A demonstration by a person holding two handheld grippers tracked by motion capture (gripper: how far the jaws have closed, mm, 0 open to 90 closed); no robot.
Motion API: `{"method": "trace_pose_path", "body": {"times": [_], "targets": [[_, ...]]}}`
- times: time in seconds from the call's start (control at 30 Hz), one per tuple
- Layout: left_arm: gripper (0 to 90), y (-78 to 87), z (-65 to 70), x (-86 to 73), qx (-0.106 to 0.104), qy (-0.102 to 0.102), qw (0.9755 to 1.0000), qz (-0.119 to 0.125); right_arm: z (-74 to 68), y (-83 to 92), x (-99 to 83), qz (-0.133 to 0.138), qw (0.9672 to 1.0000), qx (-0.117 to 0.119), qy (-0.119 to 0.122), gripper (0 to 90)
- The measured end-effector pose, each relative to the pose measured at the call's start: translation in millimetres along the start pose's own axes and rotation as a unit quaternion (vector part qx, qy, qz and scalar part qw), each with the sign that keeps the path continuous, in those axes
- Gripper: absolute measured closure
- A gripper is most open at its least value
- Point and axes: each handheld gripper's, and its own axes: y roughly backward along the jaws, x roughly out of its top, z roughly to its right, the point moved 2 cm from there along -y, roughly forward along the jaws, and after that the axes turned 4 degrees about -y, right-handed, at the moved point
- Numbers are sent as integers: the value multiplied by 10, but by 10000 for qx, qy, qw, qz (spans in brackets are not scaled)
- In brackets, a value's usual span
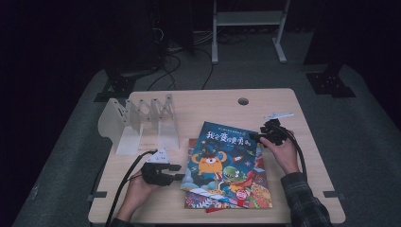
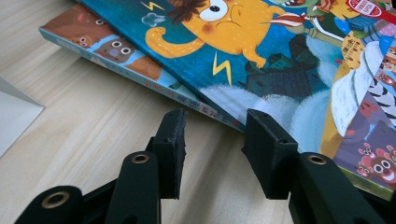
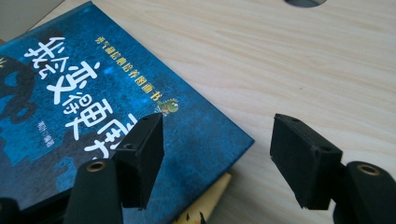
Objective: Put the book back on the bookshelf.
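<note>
A blue picture book [image 1: 222,156] with an orange monster on its cover lies on top of a small stack of books in the middle of the wooden table [image 1: 203,104]. My left gripper [image 1: 178,171] rests on the table at the stack's left edge. Its jaws stand open in the left gripper view [image 2: 215,126], and the blue book's edge [image 2: 219,70] and a lower book [image 2: 116,49] lie just ahead of them. My right gripper [image 1: 255,137] is at the blue book's far right corner, open [image 3: 217,135]. One of its jaws hangs over the cover [image 3: 93,107], the other over bare wood.
A white folding rack [image 1: 142,123] stands at the back left of the table. A round cable hole [image 1: 243,101] and a small white piece [image 1: 279,115] lie at the back right. A red book [image 1: 227,201] pokes out of the stack's near end.
</note>
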Motion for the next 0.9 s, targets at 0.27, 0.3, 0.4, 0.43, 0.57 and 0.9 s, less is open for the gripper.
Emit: {"method": "trace_pose_path", "body": {"times": [0.27, 0.3, 0.4, 0.43, 0.57, 0.9], "targets": [[589, -38, 68, 25, -270, -51, 9996, 1, 11, -110, -18, -9, 9996, 268, -88, 345], [584, -49, 85, 34, -298, -82, 9995, -21, 11, -116, -14, 2, 9996, 263, -60, 346], [561, -64, 129, 61, -334, -168, 9993, -63, -6, -140, -2, 2, 9993, 367, 27, 348], [490, -85, 143, 64, -405, -153, 9991, -47, -27, -159, 23, -43, 9991, 397, 123, 342], [317, -116, 153, 70, -155, -197, 9996, -92, -64, -200, 65, -107, 9988, 407, 246, 303], [124, -115, 105, 60, -9, -26, 10000, -19, -100, -345, 174, -127, 9980, 443, 433, 208]]}}
